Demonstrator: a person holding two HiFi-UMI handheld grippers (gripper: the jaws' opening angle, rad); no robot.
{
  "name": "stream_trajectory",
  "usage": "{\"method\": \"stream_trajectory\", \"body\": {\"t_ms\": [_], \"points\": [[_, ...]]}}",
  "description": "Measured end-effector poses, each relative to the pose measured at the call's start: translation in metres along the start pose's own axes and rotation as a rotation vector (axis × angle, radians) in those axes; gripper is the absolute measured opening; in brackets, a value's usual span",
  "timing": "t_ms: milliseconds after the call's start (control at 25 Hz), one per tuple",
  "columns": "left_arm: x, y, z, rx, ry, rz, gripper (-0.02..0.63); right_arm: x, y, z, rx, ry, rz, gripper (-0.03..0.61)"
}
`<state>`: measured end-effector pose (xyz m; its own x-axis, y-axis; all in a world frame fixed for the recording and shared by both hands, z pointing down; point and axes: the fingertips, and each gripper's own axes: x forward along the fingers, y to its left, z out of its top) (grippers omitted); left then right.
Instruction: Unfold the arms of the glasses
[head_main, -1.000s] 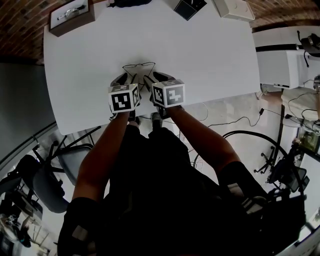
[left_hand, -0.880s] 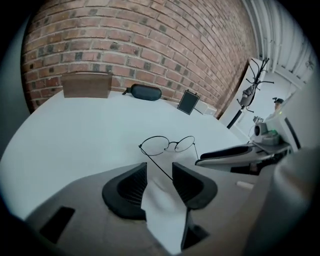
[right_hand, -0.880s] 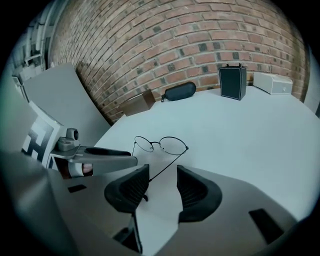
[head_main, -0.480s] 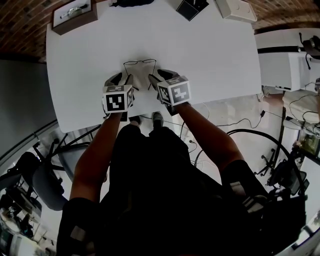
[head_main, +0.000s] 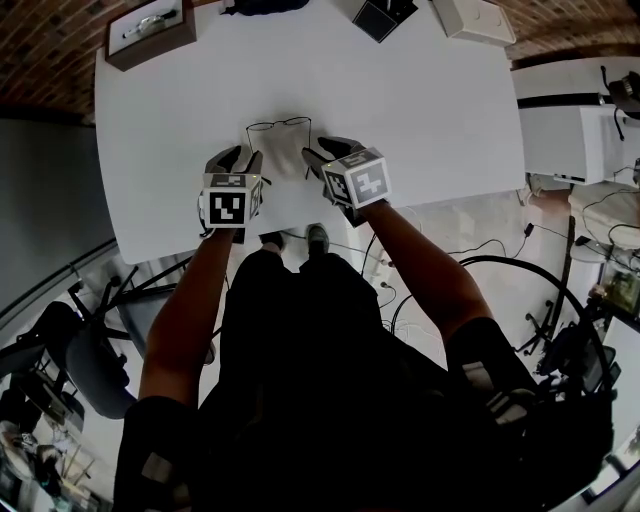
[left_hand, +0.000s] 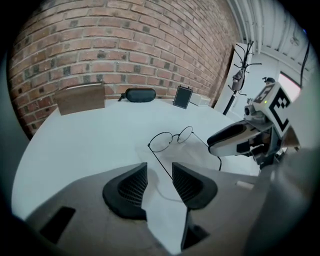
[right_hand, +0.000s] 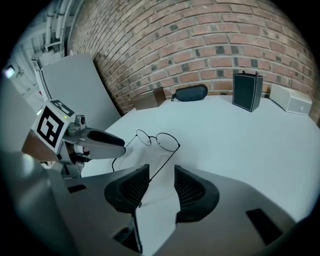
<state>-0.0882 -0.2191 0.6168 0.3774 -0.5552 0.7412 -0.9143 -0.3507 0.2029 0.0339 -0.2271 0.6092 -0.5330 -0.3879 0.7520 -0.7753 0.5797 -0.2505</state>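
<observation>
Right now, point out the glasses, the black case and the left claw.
glasses (left_hand: 176, 137): left gripper view, the bridge.
black case (left_hand: 140, 95): left gripper view, its middle.
left claw (left_hand: 159, 172): left gripper view, between its fingertips.

Both grippers held out in front, side by side, jaws parted.
The left gripper (head_main: 240, 160) and right gripper (head_main: 324, 155) point forward, tips angled slightly toward each other, near but not touching. Each pair of jaws stands apart, clamped on nothing. The left forearm (head_main: 195, 300) and right forearm (head_main: 415, 270) stretch out from the body.
</observation>
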Motion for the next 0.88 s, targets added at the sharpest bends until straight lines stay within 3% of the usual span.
{"method": "stream_trajectory", "body": {"t_ms": [240,600,880], "points": [[0.001,0.001,0.001,0.019,0.003,0.006,0.16,-0.001,0.003,0.004,-0.112,0.001,0.042,0.138],[0.001,-0.001,0.005,0.018,-0.014,0.016,0.16,-0.002,0.008,0.009,-0.117,-0.013,0.065,0.138],[-0.014,-0.01,0.017,-0.048,-0.113,0.007,0.175,-0.013,0.009,0.017,-0.131,-0.092,0.057,0.14]]}}
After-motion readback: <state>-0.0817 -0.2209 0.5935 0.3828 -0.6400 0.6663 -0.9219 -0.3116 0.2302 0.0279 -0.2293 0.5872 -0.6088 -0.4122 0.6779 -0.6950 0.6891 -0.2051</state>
